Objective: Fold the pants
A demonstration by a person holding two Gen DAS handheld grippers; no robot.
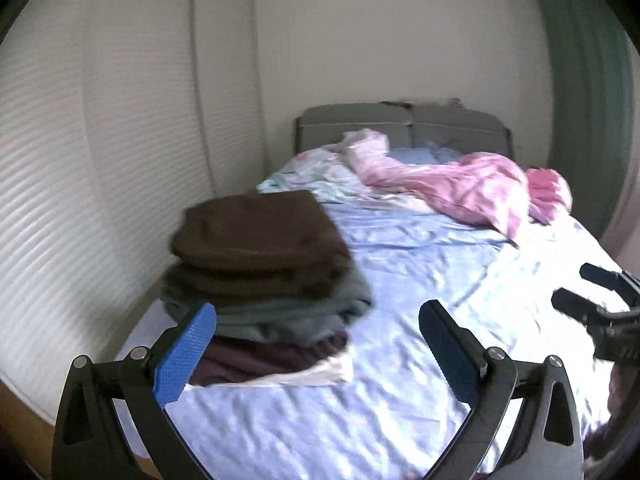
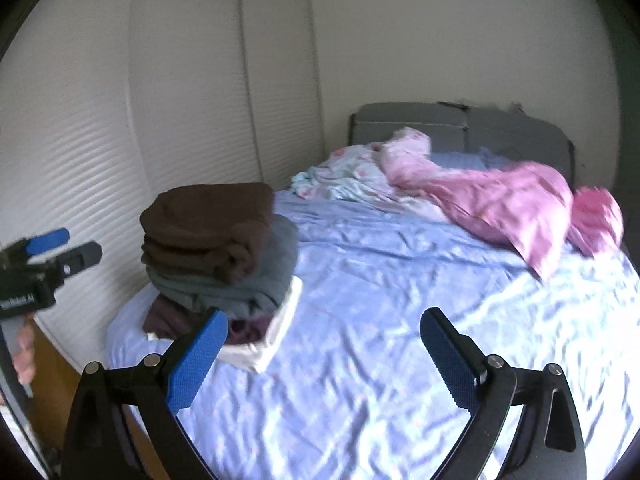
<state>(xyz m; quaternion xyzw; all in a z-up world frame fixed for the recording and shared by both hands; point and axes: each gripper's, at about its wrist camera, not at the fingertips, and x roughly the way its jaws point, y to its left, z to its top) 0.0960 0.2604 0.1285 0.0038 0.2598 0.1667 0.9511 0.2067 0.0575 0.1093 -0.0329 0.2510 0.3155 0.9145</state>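
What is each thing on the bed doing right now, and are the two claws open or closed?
Left claw: open, holding nothing.
Right claw: open, holding nothing.
Stack of clothes: folded and piled, brown piece on top, at the bed's left edge.
Pink blanket: crumpled, lying loose near the headboard.
Floral cloth: rumpled, beside the pink blanket.
Blue sheet: spread over the bed, wrinkled.
Closet doors: shut.

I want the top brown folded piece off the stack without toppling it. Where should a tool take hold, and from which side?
Probably grip the brown folded piece at its rounded fold edge, the near-right side facing the open bed. That edge bulges clear of the grey garment beneath, while the far side sits close to the closet doors.
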